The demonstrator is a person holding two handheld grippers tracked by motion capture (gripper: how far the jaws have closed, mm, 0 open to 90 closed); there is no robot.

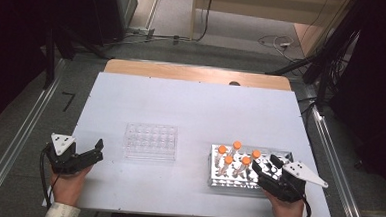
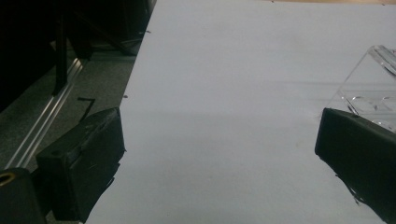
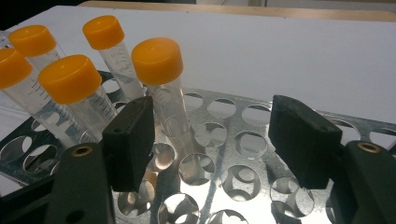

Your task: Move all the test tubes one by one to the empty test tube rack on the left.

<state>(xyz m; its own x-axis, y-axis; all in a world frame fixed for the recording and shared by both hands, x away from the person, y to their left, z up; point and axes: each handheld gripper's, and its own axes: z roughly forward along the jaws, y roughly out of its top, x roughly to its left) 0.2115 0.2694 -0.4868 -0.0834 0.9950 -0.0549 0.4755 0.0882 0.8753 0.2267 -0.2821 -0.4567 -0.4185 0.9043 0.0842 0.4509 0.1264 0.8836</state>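
The right gripper (image 3: 210,140), jaws parted, hovers at 3 o'clock of the nearest orange-capped tube (image 3: 164,88) standing in the metal rack (image 3: 243,158); light, smooth plastic, probably slippery, best gripped just below its cap.

Your right gripper (image 3: 212,140): jaws apart, nothing pressed between the pads. Beneath them, the perforated metal rack (image 3: 243,182). Just inside your left-hand jaw stands one orange-capped tube (image 3: 163,88), upright in its hole, close beside the pad. Beyond that jaw, four more capped tubes (image 3: 70,88). White tabletop (image 3: 280,56) behind.
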